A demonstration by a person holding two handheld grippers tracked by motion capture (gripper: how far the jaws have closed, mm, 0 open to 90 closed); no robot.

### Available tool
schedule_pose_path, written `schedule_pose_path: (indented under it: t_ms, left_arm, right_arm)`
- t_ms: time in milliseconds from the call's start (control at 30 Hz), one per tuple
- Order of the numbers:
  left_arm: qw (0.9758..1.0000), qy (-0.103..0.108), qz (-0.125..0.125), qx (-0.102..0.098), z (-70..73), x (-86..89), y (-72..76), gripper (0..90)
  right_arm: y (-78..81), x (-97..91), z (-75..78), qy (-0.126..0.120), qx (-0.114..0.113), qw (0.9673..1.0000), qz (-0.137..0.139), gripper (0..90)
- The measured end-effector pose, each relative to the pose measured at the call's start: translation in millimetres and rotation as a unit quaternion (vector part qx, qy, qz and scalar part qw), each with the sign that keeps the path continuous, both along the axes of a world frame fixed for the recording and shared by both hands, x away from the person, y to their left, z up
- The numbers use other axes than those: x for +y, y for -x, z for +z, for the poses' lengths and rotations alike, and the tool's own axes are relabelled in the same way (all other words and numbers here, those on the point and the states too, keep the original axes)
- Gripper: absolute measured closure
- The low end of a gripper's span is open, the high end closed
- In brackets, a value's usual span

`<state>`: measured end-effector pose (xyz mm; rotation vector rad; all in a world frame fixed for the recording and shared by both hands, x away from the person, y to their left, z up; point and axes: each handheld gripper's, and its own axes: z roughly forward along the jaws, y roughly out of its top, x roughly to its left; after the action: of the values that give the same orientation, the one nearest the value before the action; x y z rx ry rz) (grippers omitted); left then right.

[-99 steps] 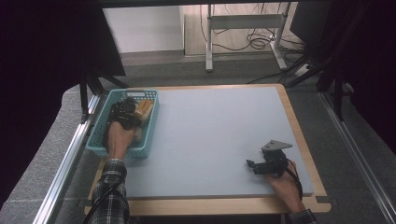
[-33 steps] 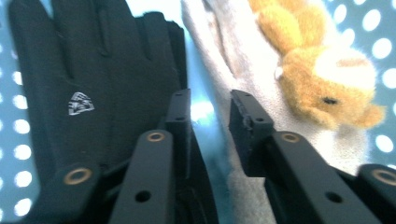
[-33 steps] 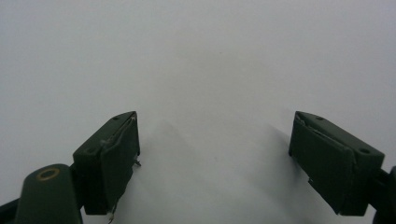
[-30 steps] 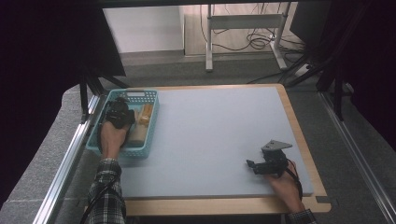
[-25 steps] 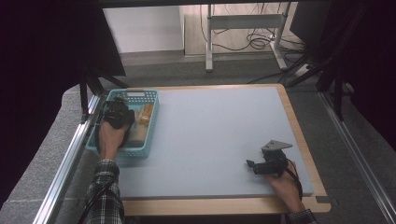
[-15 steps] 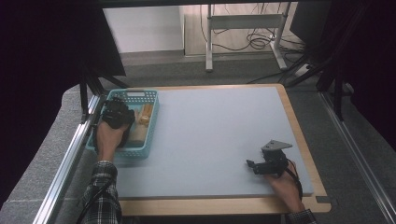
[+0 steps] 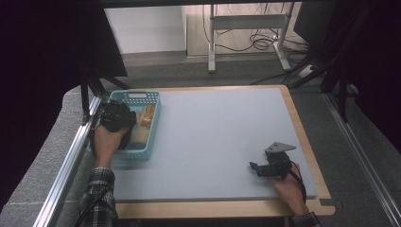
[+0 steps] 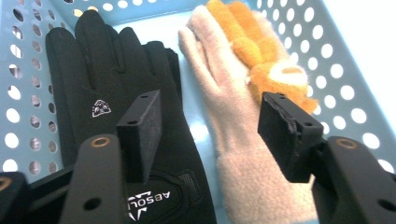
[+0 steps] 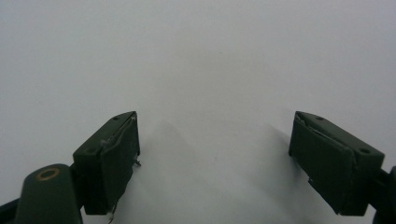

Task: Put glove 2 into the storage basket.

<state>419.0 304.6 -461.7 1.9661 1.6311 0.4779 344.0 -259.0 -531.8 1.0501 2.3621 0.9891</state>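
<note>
Gloves in a light-blue perforated basket (image 7: 150,124) at the desk's (image 7: 222,132) left edge. Black glove (image 8: 116,79) lies flat, fingers pointing away, with a small white triangular logo on the back and white lettering "ABSOL" (partly cut off) at the cuff. Just beside it lies a beige fleece glove (image 8: 233,126), nap fuzzy, its fingers reaching toward the far wall. An orange plush piece (image 8: 261,51) with a pale patch rests against that glove's far side; cannot tell what it is.

Left gripper (image 8: 210,128) hangs over the basket, jaws spread wide: one above the black glove, the other above the beige glove's edge, nothing between them.

Right gripper (image 7: 255,168) sits at the desk's near right on the bare grey-blue surface, jaws also wide apart and empty.
</note>
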Motion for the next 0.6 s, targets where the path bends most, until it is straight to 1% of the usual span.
schedule_pose_path:
  t_ms: [100, 233, 300, 367, 467, 600]
  left_arm:
    - [1.0, 0.007, -0.001, -0.005, 0.8, 1.7, 3.2, 35.3]
    - [0.9996, 0.026, -0.002, -0.015, 2.9, 4.2, 7.9, 28.6]
    - [0.9992, 0.037, -0.004, -0.016, 4.2, 4.8, 10.3, 24.5]
    - [0.9991, 0.035, -0.008, -0.02, 5.7, 5.1, 12.7, 20.2]
    - [0.9987, 0.042, -0.01, -0.025, 7.5, 4.5, 16.1, 15.6]
    - [0.9982, 0.047, -0.017, -0.034, 11.7, 2.9, 21.3, 12.0]
  right_arm:
    - [0.0, 0.0, 0.0, 0.0, 0.0, 1.0, 0.0, 15.7]
    - [0.0, 0.0, 0.0, 0.0, 0.0, 1.0, 0.0, 15.7]
    - [0.0, 0.0, 0.1, 0.0, 0.0, 1.0, 0.0, 15.7]
    - [0.0, 0.1, 0.1, 0.0, 0.0, 1.0, 0.0, 15.7]
    - [0.0, 0.1, 0.1, 0.001, 0.0, 1.0, 0.0, 15.7]
    - [0.0, 0.1, 0.1, 0.0, 0.0, 1.0, 0.0, 15.7]
